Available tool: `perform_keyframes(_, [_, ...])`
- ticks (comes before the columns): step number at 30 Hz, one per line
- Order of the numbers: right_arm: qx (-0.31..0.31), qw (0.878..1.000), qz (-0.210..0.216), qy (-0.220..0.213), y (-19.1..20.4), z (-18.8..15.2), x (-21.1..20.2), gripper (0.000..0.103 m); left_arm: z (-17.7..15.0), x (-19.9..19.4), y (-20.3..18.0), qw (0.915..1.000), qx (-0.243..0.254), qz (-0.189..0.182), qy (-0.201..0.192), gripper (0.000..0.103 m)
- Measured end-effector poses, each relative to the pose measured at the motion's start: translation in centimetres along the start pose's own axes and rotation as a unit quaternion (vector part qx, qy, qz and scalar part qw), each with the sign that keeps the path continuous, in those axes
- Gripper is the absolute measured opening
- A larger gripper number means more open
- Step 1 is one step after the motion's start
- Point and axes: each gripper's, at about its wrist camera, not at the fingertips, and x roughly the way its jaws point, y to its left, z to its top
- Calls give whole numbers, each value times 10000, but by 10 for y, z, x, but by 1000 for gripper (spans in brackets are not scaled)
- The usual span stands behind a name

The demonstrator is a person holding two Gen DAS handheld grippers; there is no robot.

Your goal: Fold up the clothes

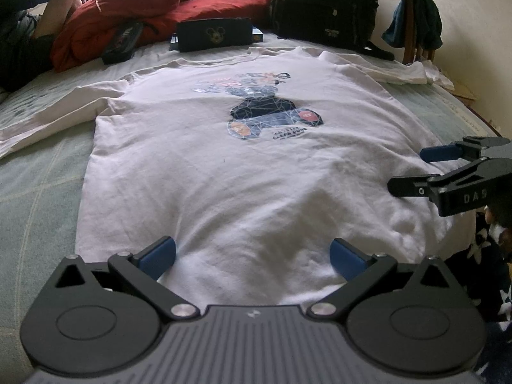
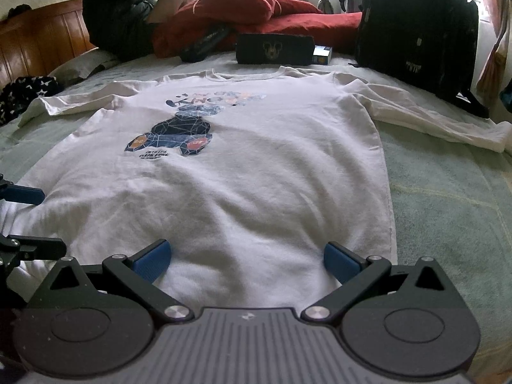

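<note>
A white long-sleeved shirt (image 1: 224, 166) with a dark printed bear lies flat, face up, on the bed, its sleeves spread to both sides. My left gripper (image 1: 252, 256) stands open over the shirt's near hem, nothing between its blue pads (image 1: 158, 260). The right gripper (image 1: 412, 169) shows at the right edge of the left wrist view, also open. In the right wrist view the same shirt (image 2: 240, 185) fills the middle, and my right gripper (image 2: 244, 260) is open above the hem near the shirt's right side. The left gripper's fingers (image 2: 25, 193) show at the left edge.
A green checked bedspread (image 2: 448, 198) covers the bed. At the far end lie a red blanket (image 2: 249, 9), a dark pouch (image 2: 275, 49), a black backpack (image 2: 416, 22) and a person (image 2: 128, 9) resting. A wooden headboard (image 2: 38, 41) stands far left.
</note>
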Motion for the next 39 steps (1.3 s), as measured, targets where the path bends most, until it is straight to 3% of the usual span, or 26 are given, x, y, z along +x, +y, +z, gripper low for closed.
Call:
perform_keyframes(14, [33,9999,148,4,-6,7,-9,103,-1,0,0,10000,10,10,-49,102])
perform_keyframes(19, [51,9997,243,43,-10,13,-16,103,12,-21,17,9997,-181,-142,3,102])
perform_keyframes(27, [41,9988,487,-87,-26,23,-41,103,25,-66,37,9986,-114,358,-385,102])
perform_keyframes(34, [-9,9990,429,-110,-6,19,-22,103,31,-33,9,9990,45,-1,-453,102])
perform_keyframes(39, [-325,9992,229,46,18,4,2,103,16,1,-5,9998,-87,-152,-45,102])
